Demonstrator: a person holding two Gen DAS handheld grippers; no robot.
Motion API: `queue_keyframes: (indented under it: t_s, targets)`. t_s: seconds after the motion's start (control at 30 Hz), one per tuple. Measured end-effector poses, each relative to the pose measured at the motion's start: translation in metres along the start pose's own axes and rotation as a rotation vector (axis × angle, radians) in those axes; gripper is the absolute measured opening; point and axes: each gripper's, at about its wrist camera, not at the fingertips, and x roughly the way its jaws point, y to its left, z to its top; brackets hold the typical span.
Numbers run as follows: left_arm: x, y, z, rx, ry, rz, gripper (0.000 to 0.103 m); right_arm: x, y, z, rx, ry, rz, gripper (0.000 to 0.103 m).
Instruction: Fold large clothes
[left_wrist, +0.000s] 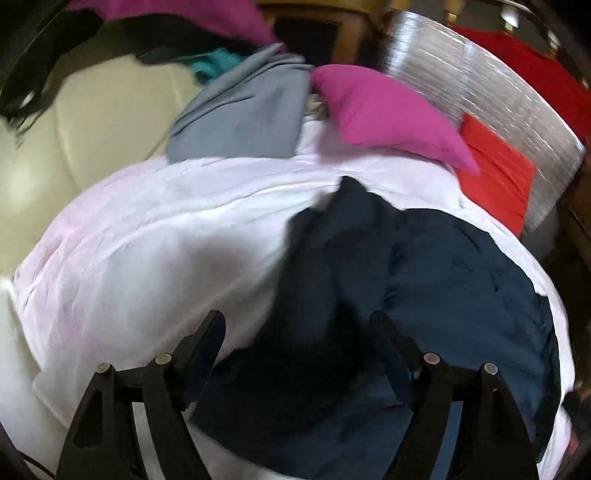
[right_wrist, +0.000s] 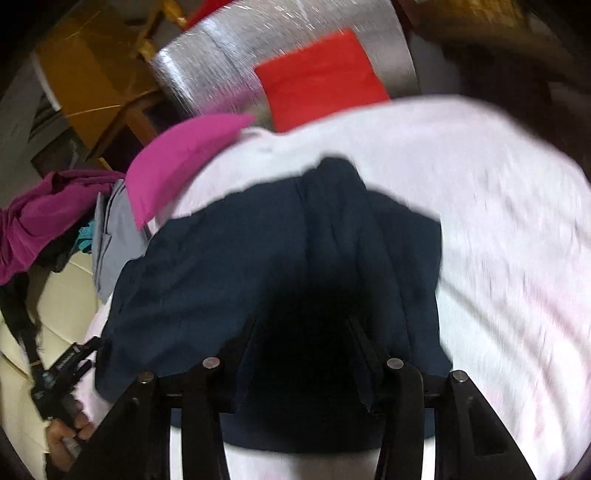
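While a navy garment (left_wrist: 388, 280) lies crumpled on a pale pink sheet (left_wrist: 147, 236), the left hand-held gripper (left_wrist: 297, 332) hovers above it, jaws wide and empty; the right hand-held gripper (right_wrist: 301, 332) looks partly closed, grip unclear.

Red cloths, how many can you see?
2. One folded red cloth lies on the silver sheet just past the pale pink sheet. Another red cloth lies farther back near the silver sheet's far edge. Others may be hidden under the pile.
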Motion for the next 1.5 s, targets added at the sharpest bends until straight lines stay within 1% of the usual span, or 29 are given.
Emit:
queue_keyframes:
  t_s: [0.03, 0.07, 0.1, 0.13, 0.17, 0.23, 0.27, 0.3, 0.37, 0.4, 0.43, 0.47, 0.5, 0.53, 0.57, 0.6, 0.63, 0.73, 0.83, 0.87, 0.9, 0.93, 1.03, 1.07, 1.23, 1.37, 1.4, 1.47, 1.5]
  targets:
    - [0.007, -0.006, -0.001, 0.028, 0.017, 0.011, 0.08, 0.011, 0.0, 0.003, -0.008, 0.015, 0.009, 0.05]
    - [0.015, -0.01, -0.004, 0.062, 0.053, 0.03, 0.081, 0.025, -0.002, 0.004, -0.006, 0.055, 0.017, 0.05]
    - [0.024, -0.014, -0.008, 0.097, 0.092, 0.053, 0.083, 0.048, -0.01, 0.003, 0.017, 0.134, 0.019, 0.05]
    - [0.029, -0.017, -0.009, 0.117, 0.099, 0.065, 0.083, 0.059, -0.018, 0.001, 0.044, 0.169, 0.042, 0.05]
    - [0.029, -0.018, -0.01, 0.121, 0.083, 0.069, 0.083, 0.062, -0.02, 0.002, 0.059, 0.166, 0.054, 0.05]
    - [0.02, -0.017, -0.008, 0.128, 0.077, 0.077, 0.083, 0.053, -0.024, 0.005, 0.079, 0.165, 0.061, 0.05]
    - [0.016, -0.017, -0.008, 0.139, 0.067, 0.078, 0.083, 0.045, -0.025, 0.004, 0.088, 0.151, 0.059, 0.049]
    - [0.005, -0.018, -0.009, 0.157, 0.035, 0.082, 0.083, 0.03, -0.026, 0.001, 0.085, 0.123, 0.037, 0.05]
    - [-0.025, -0.023, -0.011, 0.197, -0.059, 0.094, 0.083, 0.013, -0.018, 0.001, 0.049, 0.094, 0.003, 0.051]
    - [-0.036, -0.025, -0.011, 0.209, -0.088, 0.092, 0.083, -0.005, -0.012, -0.001, 0.013, 0.072, -0.001, 0.057]
    - [-0.053, -0.027, -0.011, 0.22, -0.121, 0.087, 0.083, -0.02, -0.006, -0.004, -0.014, 0.051, -0.001, 0.066]
    - [-0.068, -0.029, -0.01, 0.226, -0.145, 0.082, 0.083, -0.029, 0.005, -0.003, -0.036, 0.032, -0.004, 0.07]
    - [-0.085, -0.032, -0.01, 0.232, -0.168, 0.074, 0.084, -0.051, 0.015, -0.007, -0.077, 0.0, -0.011, 0.073]
    - [-0.1, -0.034, -0.008, 0.235, -0.185, 0.068, 0.084, -0.059, 0.029, -0.005, -0.106, -0.018, -0.014, 0.074]
    - [-0.12, -0.036, -0.008, 0.24, -0.202, 0.066, 0.088, -0.076, 0.031, -0.008, -0.134, -0.032, -0.016, 0.075]
    - [-0.132, -0.039, -0.007, 0.245, -0.212, 0.069, 0.088, -0.095, 0.038, -0.01, -0.163, -0.047, -0.021, 0.079]
    - [-0.144, -0.043, -0.002, 0.252, -0.226, 0.073, 0.088, -0.109, 0.047, -0.013, -0.177, -0.063, -0.022, 0.083]
    - [-0.193, -0.05, -0.004, 0.271, -0.296, 0.088, 0.089, -0.154, 0.066, -0.022, -0.211, -0.123, -0.012, 0.086]
    - [-0.24, -0.055, -0.013, 0.281, -0.358, 0.086, 0.091, -0.193, 0.085, -0.033, -0.257, -0.182, -0.021, 0.089]
    - [-0.247, -0.055, -0.015, 0.28, -0.369, 0.083, 0.094, -0.207, 0.089, -0.038, -0.262, -0.207, -0.025, 0.091]
    - [-0.261, -0.055, -0.018, 0.28, -0.389, 0.081, 0.098, -0.22, 0.093, -0.044, -0.267, -0.23, -0.029, 0.096]
    - [-0.271, -0.056, -0.021, 0.28, -0.405, 0.081, 0.098, -0.231, 0.098, -0.05, -0.269, -0.251, -0.032, 0.1]
    - [-0.309, -0.058, -0.034, 0.276, -0.486, 0.081, 0.1, -0.268, 0.107, -0.066, -0.27, -0.316, -0.033, 0.103]
    - [-0.32, -0.059, -0.037, 0.28, -0.51, 0.082, 0.102, -0.274, 0.109, -0.07, -0.271, -0.326, -0.038, 0.103]
    - [-0.354, -0.065, -0.049, 0.307, -0.566, 0.084, 0.103, -0.296, 0.113, -0.082, -0.245, -0.34, -0.037, 0.103]
    - [-0.363, -0.07, -0.056, 0.338, -0.593, 0.071, 0.103, -0.303, 0.115, -0.087, -0.249, -0.37, -0.035, 0.103]
    - [-0.36, -0.07, -0.056, 0.345, -0.592, 0.062, 0.103, -0.299, 0.113, -0.086, -0.254, -0.36, -0.035, 0.103]
    - [-0.344, -0.067, -0.052, 0.337, -0.542, 0.034, 0.103, -0.284, 0.105, -0.082, -0.241, -0.314, -0.003, 0.103]
    - [-0.327, -0.063, -0.046, 0.319, -0.484, 0.007, 0.103, -0.271, 0.094, -0.079, -0.211, -0.27, 0.041, 0.103]
